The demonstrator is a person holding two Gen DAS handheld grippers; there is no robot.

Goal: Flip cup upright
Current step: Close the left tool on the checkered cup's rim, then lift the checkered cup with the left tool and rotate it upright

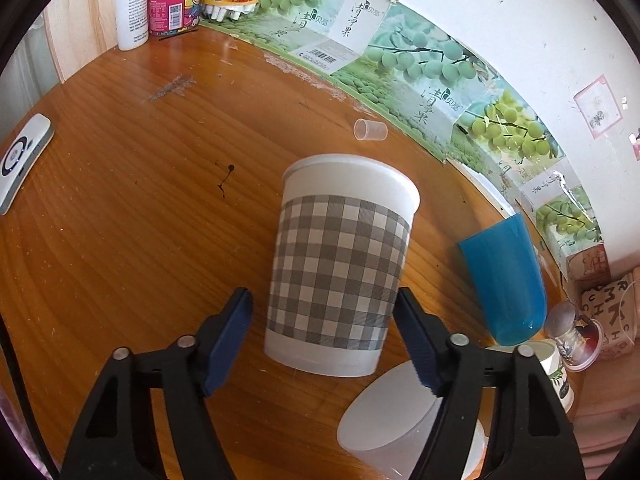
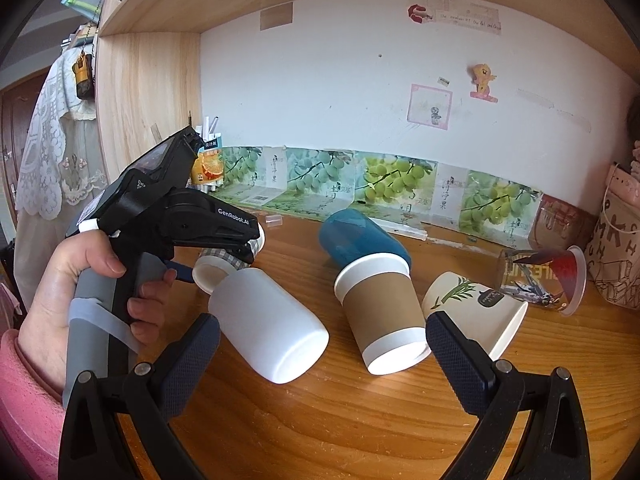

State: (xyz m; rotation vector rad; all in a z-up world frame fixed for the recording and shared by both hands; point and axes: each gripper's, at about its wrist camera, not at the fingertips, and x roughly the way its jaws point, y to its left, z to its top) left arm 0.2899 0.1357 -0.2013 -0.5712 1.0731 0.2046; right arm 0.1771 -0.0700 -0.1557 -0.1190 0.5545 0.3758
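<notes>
Wooden desktop (image 1: 120,240) under a white wall: your grey-and-white checked paper cup (image 1: 340,268) lies on its side on it. Your left gripper (image 1: 324,340) straddles the cup's base end, jaws apart, pads just beside its walls, no contact evident. Close evenly low on the checked band, gently so the paper won't crush, then swing the rim upward. Your right gripper (image 2: 322,348) hangs wide and empty. Only the right view shows the brown-sleeved paper cup (image 2: 380,312) lying right of the checked cup, beyond the white plastic tumbler (image 2: 268,324).
</notes>
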